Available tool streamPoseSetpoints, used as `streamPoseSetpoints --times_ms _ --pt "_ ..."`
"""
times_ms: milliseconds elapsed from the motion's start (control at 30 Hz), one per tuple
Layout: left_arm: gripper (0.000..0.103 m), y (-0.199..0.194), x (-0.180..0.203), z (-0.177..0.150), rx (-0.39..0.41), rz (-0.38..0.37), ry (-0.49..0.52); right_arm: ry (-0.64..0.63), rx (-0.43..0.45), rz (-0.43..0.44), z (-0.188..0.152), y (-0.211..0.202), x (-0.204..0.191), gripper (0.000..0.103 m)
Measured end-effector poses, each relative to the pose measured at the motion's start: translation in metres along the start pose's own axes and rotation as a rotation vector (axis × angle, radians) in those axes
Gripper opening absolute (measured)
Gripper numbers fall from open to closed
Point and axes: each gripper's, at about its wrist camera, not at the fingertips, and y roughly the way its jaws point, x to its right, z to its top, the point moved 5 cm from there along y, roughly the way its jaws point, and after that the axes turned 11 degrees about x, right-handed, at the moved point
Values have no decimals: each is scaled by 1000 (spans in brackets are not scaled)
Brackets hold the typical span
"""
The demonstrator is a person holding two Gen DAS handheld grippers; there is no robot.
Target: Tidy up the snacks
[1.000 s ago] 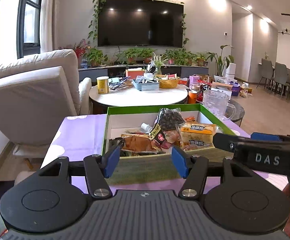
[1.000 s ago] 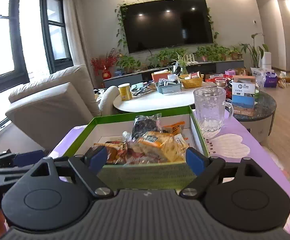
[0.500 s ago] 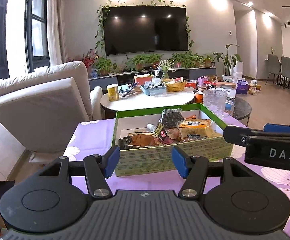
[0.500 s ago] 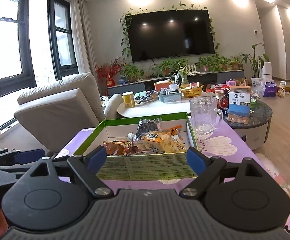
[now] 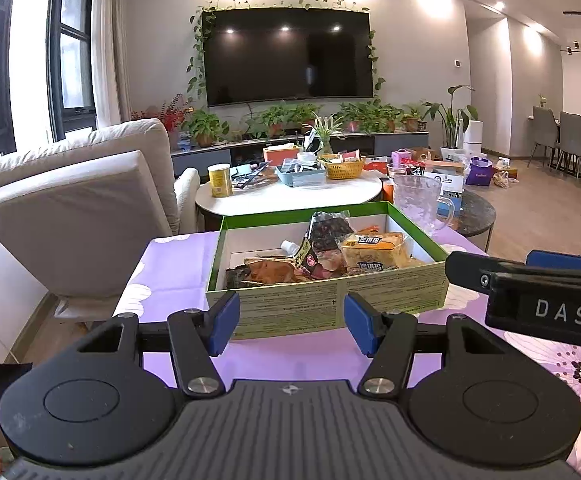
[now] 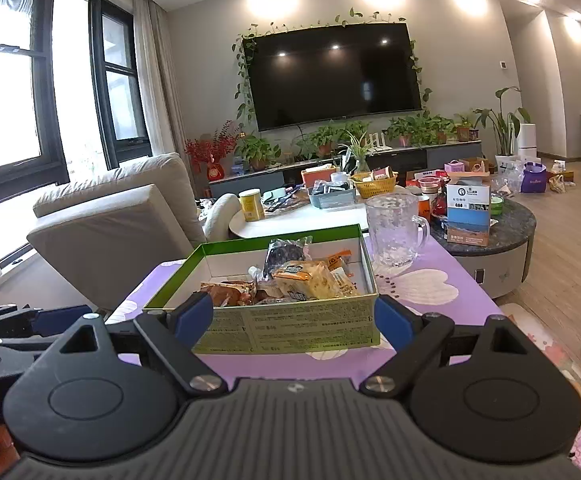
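Both wrist cameras look forward, tilted slightly down, over their own fingers from close to the table, sharing the green snack box (image 5: 322,304) (image 6: 290,326) and television (image 5: 286,54) (image 6: 332,76)

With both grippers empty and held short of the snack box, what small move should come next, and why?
Probably ease the right gripper forward over the green box's near wall toward the yellow bread packet. Both it and the left gripper are open and empty, the snacks sit jumbled at the near end, and that packet lies on top, unobstructed.
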Motion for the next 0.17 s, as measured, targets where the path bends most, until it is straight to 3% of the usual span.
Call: streamPoseSetpoints --times_ms 167 --pt "54 0 1 -2 -10 -4 -2 -5 -3 3 -3 -2 -1 68"
